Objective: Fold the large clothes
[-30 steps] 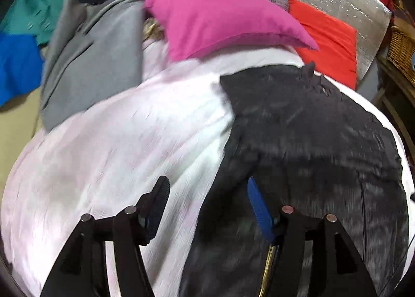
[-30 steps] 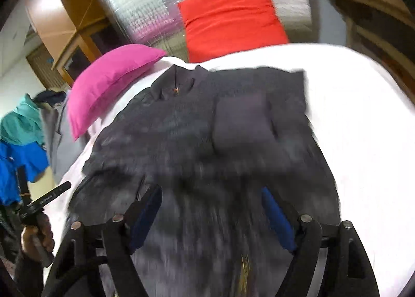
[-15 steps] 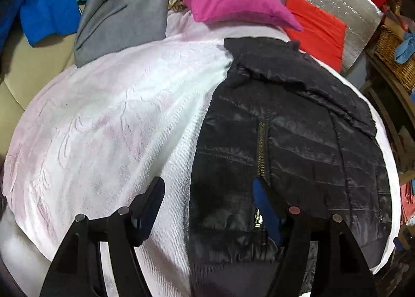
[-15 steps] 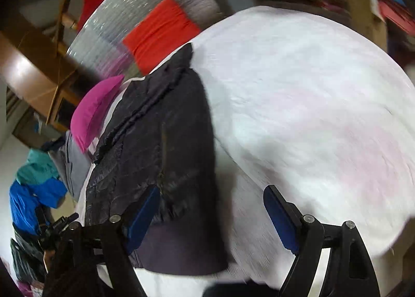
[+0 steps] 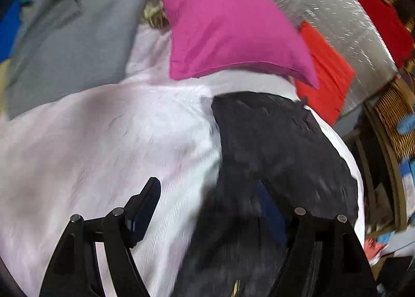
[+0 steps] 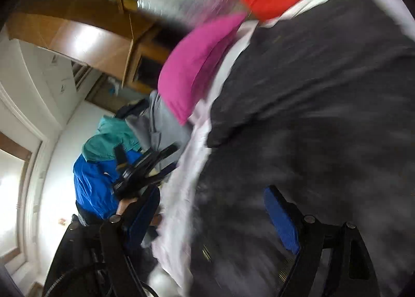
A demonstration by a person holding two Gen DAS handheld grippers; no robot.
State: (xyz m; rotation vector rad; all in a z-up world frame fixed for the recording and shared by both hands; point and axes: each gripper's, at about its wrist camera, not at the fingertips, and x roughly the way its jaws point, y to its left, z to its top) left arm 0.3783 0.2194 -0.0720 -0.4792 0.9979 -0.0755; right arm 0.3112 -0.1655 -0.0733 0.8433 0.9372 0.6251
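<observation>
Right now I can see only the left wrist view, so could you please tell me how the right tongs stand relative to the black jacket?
Observer: The right tongs are open above the black jacket, over its edge beside the white cover, and grip nothing.
Operator: Thank you. What lies past that edge?
Observer: A teal garment lies on top of a blue garment, beyond the grey garment.
Operator: And behind the pink pillow?
Observer: A wooden cabinet stands behind the pink pillow.

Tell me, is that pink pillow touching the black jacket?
Apart. In the left wrist view a strip of white bed cover shows between the pink pillow and the black jacket.
</observation>
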